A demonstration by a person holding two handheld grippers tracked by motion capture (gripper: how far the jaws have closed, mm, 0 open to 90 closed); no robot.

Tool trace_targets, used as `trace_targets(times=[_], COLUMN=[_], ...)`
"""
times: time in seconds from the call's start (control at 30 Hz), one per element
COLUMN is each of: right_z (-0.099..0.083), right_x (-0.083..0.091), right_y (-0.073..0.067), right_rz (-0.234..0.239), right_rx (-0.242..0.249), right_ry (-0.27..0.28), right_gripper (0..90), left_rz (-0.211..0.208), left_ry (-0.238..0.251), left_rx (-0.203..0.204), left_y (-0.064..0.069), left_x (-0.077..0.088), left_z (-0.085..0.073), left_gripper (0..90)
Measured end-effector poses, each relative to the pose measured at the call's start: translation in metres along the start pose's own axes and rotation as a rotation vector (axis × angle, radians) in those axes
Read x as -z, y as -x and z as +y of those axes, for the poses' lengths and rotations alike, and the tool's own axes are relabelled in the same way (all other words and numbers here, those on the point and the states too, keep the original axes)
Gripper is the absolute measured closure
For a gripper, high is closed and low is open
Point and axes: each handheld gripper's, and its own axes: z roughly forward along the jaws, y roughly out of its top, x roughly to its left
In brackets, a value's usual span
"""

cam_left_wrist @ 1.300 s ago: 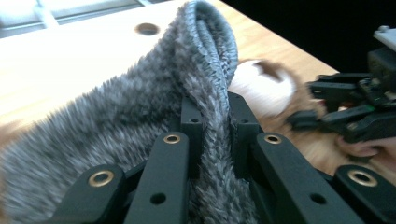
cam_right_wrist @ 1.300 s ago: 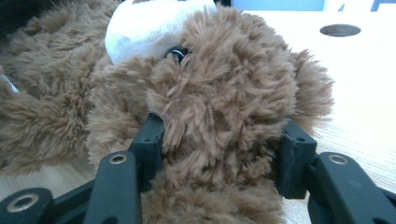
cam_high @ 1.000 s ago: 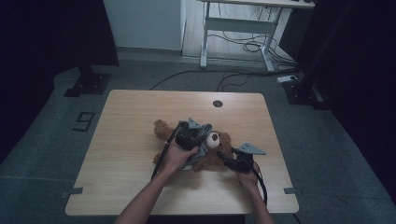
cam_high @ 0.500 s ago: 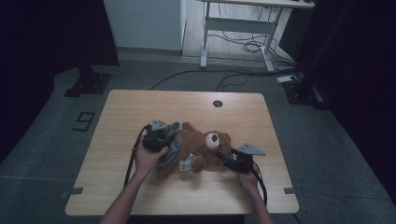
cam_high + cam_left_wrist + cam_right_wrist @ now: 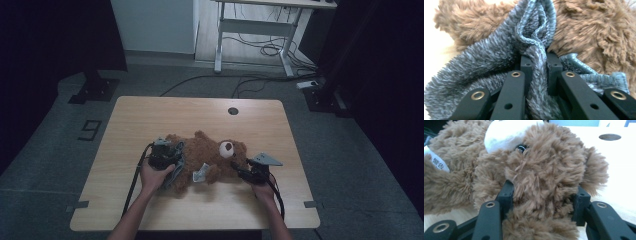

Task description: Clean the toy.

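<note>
1. The fluffy brown teddy bear [image 5: 210, 160] lies in the lower middle of the high view, on the light wooden table [image 5: 200, 112], closer to its near edge.
2. The far half of the table is bare, open room.
3. The bear lies long-ways left to right, head at the right.
4. The left gripper [image 5: 537, 65] is clenched on the fuzzy grey-blue cloth [image 5: 486, 62] at the bear's left end.
5. The right gripper [image 5: 544, 195] has just been closing and squeezes the bear's head.

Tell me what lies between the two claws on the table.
In the high view, the brown teddy bear lies between the left claw, shut on the grey fuzzy cloth, and the right claw, clamped on its head.
</note>
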Motion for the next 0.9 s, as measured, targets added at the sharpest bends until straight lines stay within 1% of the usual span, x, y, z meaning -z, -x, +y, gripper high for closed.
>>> trace_targets(times=[0.03, 0.07, 0.1, 0.13, 0.17, 0.2, 0.23, 0.3, 0.33, 0.37, 0.4, 0.5, 0.57, 0.6, 0.63, 0.7, 0.73, 0.77, 0.8, 0.83, 0.9], right_z=[0.001, 0.005, 0.005, 0.007, 0.008, 0.008, 0.008, 0.007, 0.007, 0.007, 0.007, 0.006, 0.006, 0.006, 0.006, 0.006, 0.006, 0.006, 0.008, 0.008, 0.009], right_x=[-0.002, -0.006, -0.006, -0.009, -0.013, -0.013, -0.014, -0.013, -0.012, -0.012, -0.011, -0.008, -0.005, -0.005, -0.004, -0.004, -0.003, -0.003, -0.002, -0.002, 0.001], right_y=[0.001, 0.003, 0.003, 0.005, 0.01, 0.01, 0.013, 0.015, 0.015, 0.015, 0.015, 0.013, 0.011, 0.01, 0.01, 0.01, 0.01, 0.01, 0.009, 0.009, 0.008], right_rz=[-0.003, -0.027, -0.027, -0.041, -0.054, -0.054, -0.056, -0.054, -0.054, -0.054, -0.055, -0.06, -0.062, -0.062, -0.061, -0.059, -0.061, -0.061, -0.059, -0.059, -0.057], right_rx=[-0.001, 0.019, 0.019, 0.024, 0.02, 0.02, 0.008, 0.002, 0.016, 0.016, 0.019, 0.037, 0.045, 0.048, 0.046, 0.041, 0.029, 0.029, 0.016, 0.016, 0.011], right_ry=[0.001, -0.001, -0.001, 0.001, 0.013, 0.013, 0.021, 0.022, 0.016, 0.016, 0.012, -0.002, -0.012, -0.014, -0.015, -0.016, -0.013, -0.013, -0.008, -0.008, 0.0], right_gripper=[49.8, 49.8, 49.8, 49.8, 49.8, 49.8, 49.7, 49.0, 48.0, 48.0, 47.6, 46.4, 45.7, 45.4, 45.0, 43.8, 39.5, 39.5, 34.7, 34.7, 30.6], left_rz=[0.005, 0.012, 0.012, 0.016, 0.016, 0.016, 0.016, 0.02, 0.037, 0.037, 0.056, 0.083, 0.107, 0.115, 0.118, 0.118, 0.113, 0.11, 0.111, 0.111, 0.125], left_ry=[-0.001, -0.002, -0.002, 0.003, 0.002, 0.003, 0.005, 0.006, 0.01, 0.01, 0.001, -0.021, -0.034, -0.039, -0.042, -0.044, -0.039, -0.033, -0.013, -0.013, 0.003], left_rx=[-0.002, -0.004, -0.004, -0.006, -0.007, -0.006, -0.006, -0.011, -0.02, -0.02, -0.036, -0.05, -0.073, -0.073, -0.066, -0.058, -0.053, -0.049, -0.049, -0.049, -0.055], left_y=[-0.001, -0.004, -0.004, -0.005, -0.007, -0.008, -0.009, -0.01, -0.009, -0.009, -0.008, -0.005, -0.003, -0.005, -0.007, -0.011, -0.013, -0.014, -0.016, -0.016, -0.019], left_x=[-0.003, -0.009, -0.009, -0.013, -0.016, -0.018, -0.02, -0.02, -0.017, -0.017, -0.015, -0.008, -0.005, -0.003, -0.002, 0.0, 0.002, 0.005, 0.013, 0.013, 0.022], left_z=[0.004, 0.012, 0.012, 0.016, 0.019, 0.021, 0.022, 0.021, 0.017, 0.017, 0.014, 0.004, -0.003, -0.005, -0.006, -0.007, -0.006, -0.005, -0.004, -0.004, -0.004], left_gripper=[79.8, 79.8, 79.8, 79.8, 79.8, 79.8, 79.9, 79.8, 79.7, 79.7, 79.7, 79.7, 79.6, 79.6, 79.6, 79.5, 79.4, 79.4, 79.1, 79.0, 78.8])
